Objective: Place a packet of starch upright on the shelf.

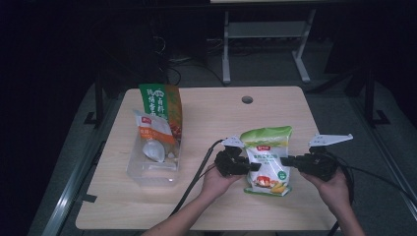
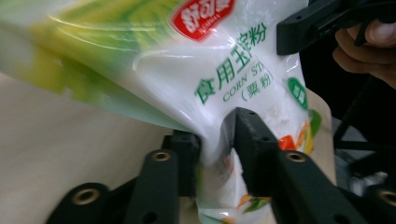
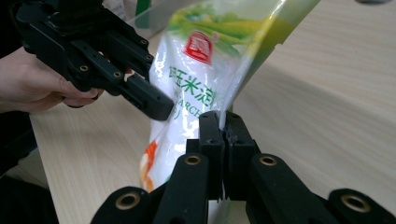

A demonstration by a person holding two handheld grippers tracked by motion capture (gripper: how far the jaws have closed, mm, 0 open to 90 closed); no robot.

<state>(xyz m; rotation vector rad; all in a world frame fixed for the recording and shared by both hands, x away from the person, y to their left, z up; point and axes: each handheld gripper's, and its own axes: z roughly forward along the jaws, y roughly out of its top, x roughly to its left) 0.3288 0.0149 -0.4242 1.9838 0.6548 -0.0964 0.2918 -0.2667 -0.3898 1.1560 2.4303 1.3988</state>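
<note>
A wooden table [image 1: 206,206] seen from above, with a person's two forearms reaching in from its near edge, each hand holding a black gripper. Between them, near the middle of the near half of the table, a white and green bag [image 1: 267,160] of corn starch stands upright, its bottom on the tabletop. The left gripper [image 1: 250,167] meets the bag's left side; its own view shows the jaws partly open with a fold of the bag [image 2: 224,84] pinched between them. The right gripper [image 1: 284,161] meets the bag's right edge; its own view shows the jaws pressed nearly together on the thin edge of the bag [image 3: 196,79]. Toward the left side of the table sits a clear bin [image 1: 147,172]. A green and orange pouch [image 1: 162,105] stands in its far end, and a white packet [image 1: 153,137] with an orange band leans against the pouch.
</note>
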